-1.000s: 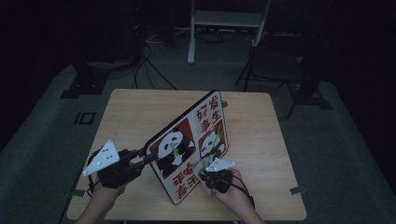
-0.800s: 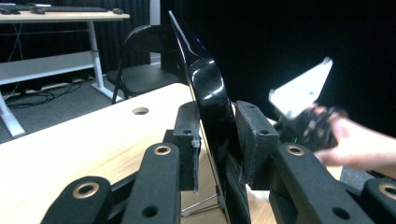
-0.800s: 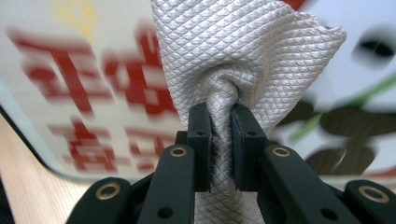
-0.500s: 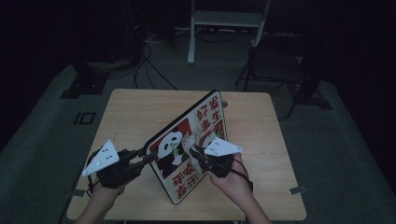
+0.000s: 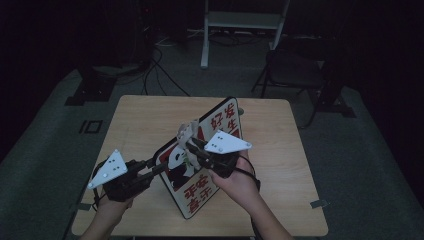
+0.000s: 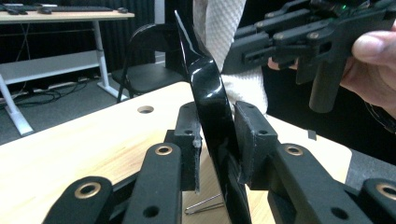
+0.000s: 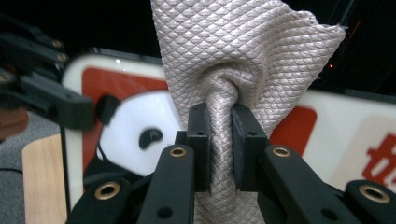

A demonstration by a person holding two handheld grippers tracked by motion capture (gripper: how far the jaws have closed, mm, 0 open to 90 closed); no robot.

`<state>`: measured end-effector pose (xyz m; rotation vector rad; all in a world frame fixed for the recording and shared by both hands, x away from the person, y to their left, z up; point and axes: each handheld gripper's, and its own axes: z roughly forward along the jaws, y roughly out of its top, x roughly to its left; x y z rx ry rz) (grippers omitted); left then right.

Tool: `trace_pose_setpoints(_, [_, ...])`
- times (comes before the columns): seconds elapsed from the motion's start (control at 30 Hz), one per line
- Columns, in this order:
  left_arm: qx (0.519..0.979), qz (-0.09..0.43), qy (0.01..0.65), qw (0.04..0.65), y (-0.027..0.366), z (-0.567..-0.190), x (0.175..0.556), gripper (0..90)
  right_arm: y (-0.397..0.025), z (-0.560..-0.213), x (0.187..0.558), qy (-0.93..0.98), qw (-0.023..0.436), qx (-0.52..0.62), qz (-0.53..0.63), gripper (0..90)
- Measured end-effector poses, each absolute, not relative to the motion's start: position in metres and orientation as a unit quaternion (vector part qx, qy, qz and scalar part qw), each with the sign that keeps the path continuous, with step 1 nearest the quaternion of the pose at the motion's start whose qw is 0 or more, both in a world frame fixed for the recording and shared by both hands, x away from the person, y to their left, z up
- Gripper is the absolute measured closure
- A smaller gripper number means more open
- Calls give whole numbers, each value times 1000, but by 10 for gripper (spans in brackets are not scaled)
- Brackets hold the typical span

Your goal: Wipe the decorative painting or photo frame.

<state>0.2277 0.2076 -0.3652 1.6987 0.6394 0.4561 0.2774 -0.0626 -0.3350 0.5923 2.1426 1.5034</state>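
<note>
One sign board (image 5: 200, 160), flat, glossy, black-edged, its face printed with panda figures and red blocks bearing characters; it stands tilted on its lower edge on the table (image 5: 145, 120), leaning over the near middle of the top. One cloth (image 7: 233, 60), pale beige, woven in a fine diamond pattern, bunched into a twist at the point of grip and fanning out above it; it is held up against the board's upper printed face. Left gripper (image 5: 152, 167): jaws closed tight on the board's left edge, the black rim pinched between the two flat pads (image 6: 252, 135), as the left gripper view shows. Right gripper (image 7: 219, 140): jaws drawn nearly together, clamped on the gathered neck of the cloth, fabric filling the gap between them. Each gripper is matt black, jointed with brass-coloured rivets, topped by a grey three-cornered plate; two grippers, one to each hand (image 5: 240, 182). One table, light wood-grain top, rectangular with rounded corners, a round hole (image 6: 145, 109) in its surface. One small metal clip (image 6: 203, 205) lies on the top near the board's foot. One dark folding chair (image 5: 295, 70) stands beyond the far edge.
</note>
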Motion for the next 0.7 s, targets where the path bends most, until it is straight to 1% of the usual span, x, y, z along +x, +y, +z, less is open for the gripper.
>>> trace_pose_setpoints(0.13, [731,198,277,592,208,-365,228,738,-59,-326,278,771,237,213,552,794])
trace_pose_setpoints(0.23, [730,196,275,594,209,-365,229,738,-57,-326,280,773,240,214,547,793])
trace_pose_setpoints(0.37, [729,194,275,595,210,-366,230,737,-55,-335,280,779,242,216,537,796])
trace_pose_setpoints(0.7, [730,197,274,593,209,-366,229,735,-63,-368,275,795,222,226,517,797])
